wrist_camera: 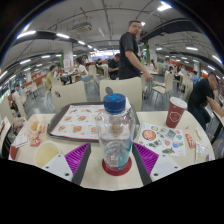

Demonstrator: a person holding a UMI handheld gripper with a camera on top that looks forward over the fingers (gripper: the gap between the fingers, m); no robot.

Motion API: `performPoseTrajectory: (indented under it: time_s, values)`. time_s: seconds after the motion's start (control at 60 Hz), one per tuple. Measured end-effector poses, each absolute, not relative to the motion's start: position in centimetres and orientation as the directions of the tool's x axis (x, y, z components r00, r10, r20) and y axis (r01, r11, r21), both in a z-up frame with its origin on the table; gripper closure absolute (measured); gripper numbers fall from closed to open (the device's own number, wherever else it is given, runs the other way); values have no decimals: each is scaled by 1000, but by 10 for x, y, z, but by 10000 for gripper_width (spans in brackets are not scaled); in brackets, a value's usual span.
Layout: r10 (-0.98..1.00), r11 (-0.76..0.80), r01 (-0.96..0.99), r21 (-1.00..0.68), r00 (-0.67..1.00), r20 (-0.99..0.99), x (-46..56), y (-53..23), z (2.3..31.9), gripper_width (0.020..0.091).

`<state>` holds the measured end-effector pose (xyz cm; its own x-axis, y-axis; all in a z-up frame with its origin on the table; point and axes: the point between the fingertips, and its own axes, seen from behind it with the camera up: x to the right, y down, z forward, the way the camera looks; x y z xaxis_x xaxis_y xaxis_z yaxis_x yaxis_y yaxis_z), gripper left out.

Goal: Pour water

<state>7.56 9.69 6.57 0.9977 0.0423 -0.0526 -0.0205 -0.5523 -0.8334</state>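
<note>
A clear plastic water bottle [116, 130] with a blue cap [115, 102] stands upright on a round red coaster [117, 169] on a pale table [110, 182]. My gripper [113, 156] is open. The bottle stands between the two fingers, with a gap on each side between it and the purple pads [76, 156]. A red paper cup [176, 110] stands beyond the fingers to the right, near the table's far edge.
A tray [80, 122] with a printed sheet lies behind the bottle to the left. Plates and food wrappers [160, 137] lie to the right, a yellow item [44, 152] to the left. A person [130, 55] stands beyond the table; others sit around it.
</note>
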Motion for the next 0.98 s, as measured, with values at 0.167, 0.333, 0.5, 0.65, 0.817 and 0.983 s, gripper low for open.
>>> performPoseTrajectory:
  time_s: [0.167, 0.333, 0.5, 0.65, 0.817, 0.983]
  values:
    - [-9, -644, -33, -764, 999, -35, 71, 35, 80, 258]
    - [-20, -735, -47, -677, 999, -47, 42, -49, 88, 258]
    - [-15, -761, -36, -648, 999, -39, 3, -112, 105, 255]
    - [-11, -741, -13, -671, 1000, -7, -23, -138, 123, 250]
    - [-22, -715, -6, -699, 1000, 14, -40, -149, 140, 249]
    - [-1, -701, 18, -713, 1000, 26, -54, -152, 151, 253]
